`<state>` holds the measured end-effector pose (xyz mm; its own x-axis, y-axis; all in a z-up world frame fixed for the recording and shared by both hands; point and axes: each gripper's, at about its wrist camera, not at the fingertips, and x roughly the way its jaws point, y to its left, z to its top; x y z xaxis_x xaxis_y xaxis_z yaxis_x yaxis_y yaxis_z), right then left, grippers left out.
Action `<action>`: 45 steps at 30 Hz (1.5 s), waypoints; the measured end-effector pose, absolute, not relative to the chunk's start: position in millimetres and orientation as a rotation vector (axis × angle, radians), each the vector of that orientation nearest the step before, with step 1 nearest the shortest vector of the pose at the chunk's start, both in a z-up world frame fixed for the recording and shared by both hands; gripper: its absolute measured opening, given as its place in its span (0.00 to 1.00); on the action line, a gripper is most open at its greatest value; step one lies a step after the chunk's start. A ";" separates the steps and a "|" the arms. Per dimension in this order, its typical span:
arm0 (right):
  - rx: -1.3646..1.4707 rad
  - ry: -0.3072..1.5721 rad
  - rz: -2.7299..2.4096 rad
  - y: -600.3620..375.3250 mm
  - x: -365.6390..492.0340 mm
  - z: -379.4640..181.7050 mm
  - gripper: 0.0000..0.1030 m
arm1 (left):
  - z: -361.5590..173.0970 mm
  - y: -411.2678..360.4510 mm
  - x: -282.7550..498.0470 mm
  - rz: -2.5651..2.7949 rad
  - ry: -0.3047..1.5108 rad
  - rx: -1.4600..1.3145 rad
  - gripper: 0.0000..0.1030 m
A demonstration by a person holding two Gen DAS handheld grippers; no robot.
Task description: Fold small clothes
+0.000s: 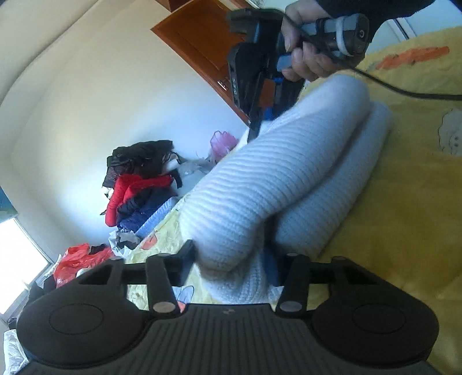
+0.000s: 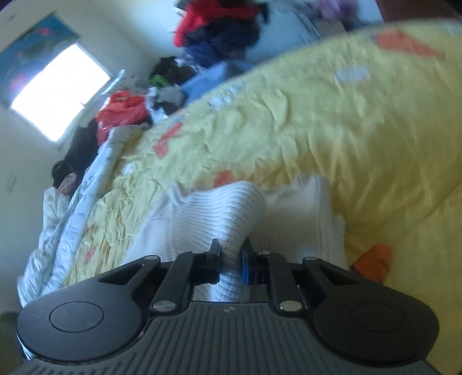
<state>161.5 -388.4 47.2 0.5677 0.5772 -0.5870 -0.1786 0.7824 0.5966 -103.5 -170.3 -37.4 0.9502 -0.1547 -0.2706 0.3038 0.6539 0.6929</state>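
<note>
Two grippers are working on one white ribbed knit garment [image 1: 274, 178], which is lying on the yellow bedspread with orange patches [image 1: 404, 202]. Through the left wrist camera I am seeing the left gripper [image 1: 234, 259] with its black fingers [image 1: 184, 256] standing apart and a thick rolled fold of the knit bulging between them; the fold is filling the gap, but I cannot tell whether the pads are actually pressing on it. A second fold of the same garment is lying just beside the first, to its right in that view. At the top of the same view a hand [image 1: 303, 57] is gripping the handle of the right gripper [image 1: 254, 127], whose tip is touching the far end of the knit.

Through the right wrist camera I am seeing the right gripper's fingers [image 2: 215, 253] nearly closed, pinching a narrow ridge of the white knit between the black pad and the blue pad. The rest of the garment is spreading away from the tips across the bedspread. A heap of red, navy and black clothes [image 2: 219, 26] is sitting beyond the bed's far edge, near a red plastic bag [image 2: 121, 112] and a bright window [image 2: 57, 92].
</note>
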 end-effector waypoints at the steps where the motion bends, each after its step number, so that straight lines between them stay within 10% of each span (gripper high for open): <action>1: 0.503 0.826 0.479 -392.5 155.1 56.5 0.16 | -37.0 -168.0 -105.8 -0.267 0.196 0.817 0.42; 10: 0.626 0.818 0.375 -436.2 135.3 16.5 0.13 | -41.9 -169.9 -106.3 -0.263 0.176 0.853 0.39; 18: 0.644 0.761 0.379 -445.7 105.0 43.2 0.56 | -11.5 -130.4 -142.1 -0.394 0.170 0.787 0.48; 21: 0.619 0.743 0.355 -454.7 92.4 46.3 0.70 | 20.9 -101.5 -137.6 -0.427 0.230 0.620 0.85; 23: 0.619 0.760 0.341 -460.1 90.4 39.0 0.72 | 43.4 -81.5 -115.5 -0.417 0.277 0.448 0.92; 36: 0.697 0.899 0.389 -448.2 107.1 -2.1 0.88 | 7.2 -26.2 96.2 -0.503 0.939 -0.590 0.92; 41: 0.666 0.892 0.487 -427.9 106.9 -2.0 0.50 | 0.4 -49.7 99.6 -0.490 0.958 -0.598 0.71; 45: 0.666 0.854 0.484 -417.3 99.2 13.3 0.46 | 29.7 -45.5 88.9 -0.479 0.912 -0.515 0.52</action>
<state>99.2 -417.3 13.3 0.5722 0.6311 -0.5238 -0.1260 0.6987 0.7042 88.9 -45.5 29.7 0.5258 -0.5899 -0.6128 0.1698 0.7788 -0.6039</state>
